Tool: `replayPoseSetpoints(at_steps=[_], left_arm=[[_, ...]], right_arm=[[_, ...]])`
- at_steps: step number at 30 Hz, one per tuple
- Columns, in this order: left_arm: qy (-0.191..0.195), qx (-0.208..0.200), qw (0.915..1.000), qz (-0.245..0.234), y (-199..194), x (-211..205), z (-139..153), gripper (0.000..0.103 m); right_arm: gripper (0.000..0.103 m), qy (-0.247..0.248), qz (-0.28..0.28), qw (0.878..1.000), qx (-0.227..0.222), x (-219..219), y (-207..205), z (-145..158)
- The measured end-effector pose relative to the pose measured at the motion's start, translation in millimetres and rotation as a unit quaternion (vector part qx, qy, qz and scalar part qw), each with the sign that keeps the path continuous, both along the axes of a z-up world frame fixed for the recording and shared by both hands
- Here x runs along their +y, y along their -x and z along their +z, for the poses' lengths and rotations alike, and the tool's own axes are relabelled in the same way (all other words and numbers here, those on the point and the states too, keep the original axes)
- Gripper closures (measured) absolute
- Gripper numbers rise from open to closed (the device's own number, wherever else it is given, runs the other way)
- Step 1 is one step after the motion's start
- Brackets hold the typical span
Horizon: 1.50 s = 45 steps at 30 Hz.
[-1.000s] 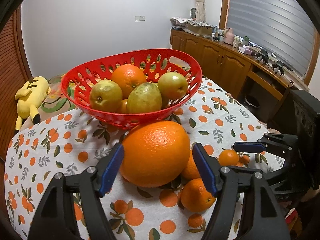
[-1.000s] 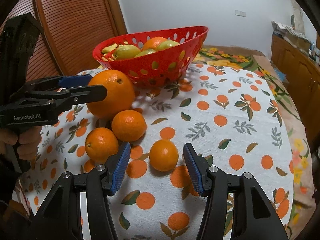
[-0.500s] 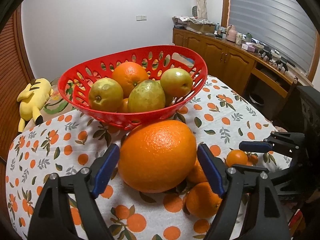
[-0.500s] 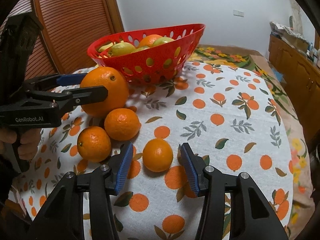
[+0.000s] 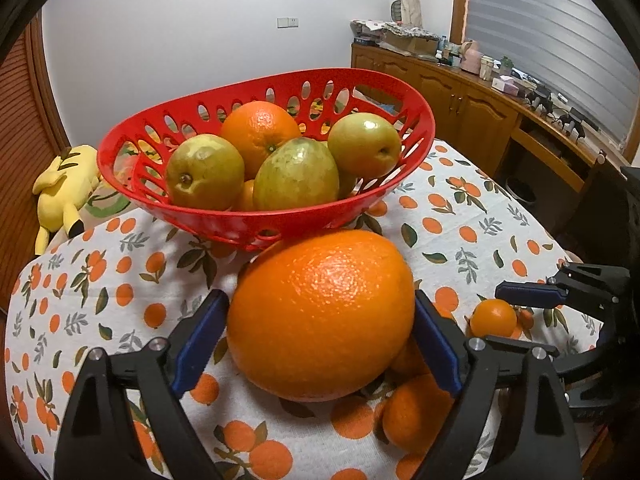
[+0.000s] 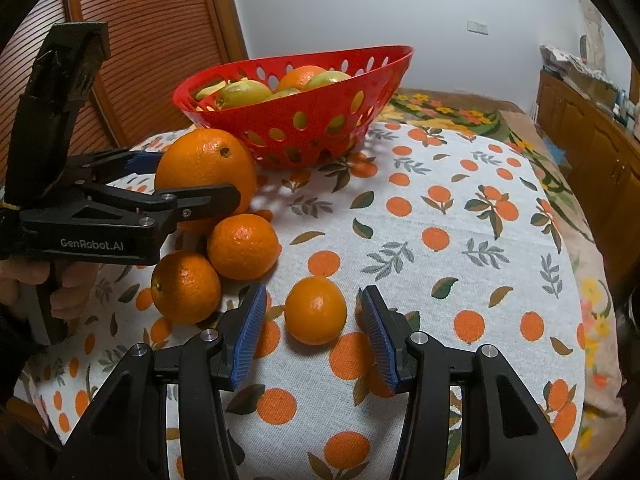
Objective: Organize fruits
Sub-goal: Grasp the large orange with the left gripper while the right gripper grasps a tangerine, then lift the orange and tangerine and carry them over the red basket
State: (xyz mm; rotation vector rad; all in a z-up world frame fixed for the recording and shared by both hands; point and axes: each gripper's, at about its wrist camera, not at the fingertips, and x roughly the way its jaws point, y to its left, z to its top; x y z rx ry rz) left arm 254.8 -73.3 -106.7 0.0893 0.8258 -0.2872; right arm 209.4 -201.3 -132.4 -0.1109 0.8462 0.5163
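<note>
My left gripper [image 5: 320, 320] is shut on a large orange [image 5: 320, 314] and holds it above the table, just in front of the red basket [image 5: 420, 136]. The basket holds an orange [image 5: 260, 128] and three green fruits [image 5: 296, 180]. In the right wrist view the left gripper [image 6: 192, 180] holds the large orange [image 6: 204, 168] beside the basket [image 6: 384, 68]. My right gripper [image 6: 316, 328] is open, its fingers on either side of a small orange [image 6: 315, 310] on the cloth, not touching it. Two more small oranges [image 6: 242, 246] lie to its left.
The table carries an orange-print cloth [image 6: 460, 220]. A yellow plush toy [image 5: 64, 188] lies behind the table at the left. A wooden sideboard [image 5: 480, 100] with small items stands at the right, a slatted wooden door [image 6: 152, 40] at the left.
My left gripper has lifted the large orange higher and closer to the basket. My right gripper has moved forward around the small orange, and its fingers have narrowed a little.
</note>
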Motion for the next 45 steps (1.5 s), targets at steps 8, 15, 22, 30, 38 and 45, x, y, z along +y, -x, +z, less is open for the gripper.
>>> replayPoseSetpoints(at_steps=[8, 15, 22, 30, 38, 45], left_arm=[[0.003, 0.001, 1.0000, -0.008, -0.5, 1.3, 0.6, 0.015], [0.017, 0.001, 0.9999, 0.004, 5.5, 7.6, 2.5, 0.017], [0.028, -0.009, 0.9995, 0.010, 20.7, 21.7, 11.7, 0.017], [0.040, -0.041, 0.9983, 0.006, 45.0, 31.8, 41.3, 0.017], [0.051, -0.067, 0.9964, -0.003, 61.2, 32.0, 67.2, 0.017], [0.054, -0.086, 0.9948, -0.005, 68.4, 31.2, 84.6, 0.017]], right_arm=[[0.053, 0.005, 0.000, 1.000, 0.001, 1.1, -0.2, -2.2], [0.053, 0.005, 0.000, 1.000, 0.003, 1.2, -0.2, -2.6], [0.053, 0.009, -0.002, 1.000, 0.004, 1.2, -0.6, -4.9], [0.056, 0.013, -0.004, 1.000, 0.004, -0.1, -1.2, -5.4], [0.073, 0.018, 0.002, 1.000, 0.005, 2.4, 1.6, -4.2], [0.073, 0.011, 0.006, 1.000, -0.009, 1.4, 5.7, 9.7]])
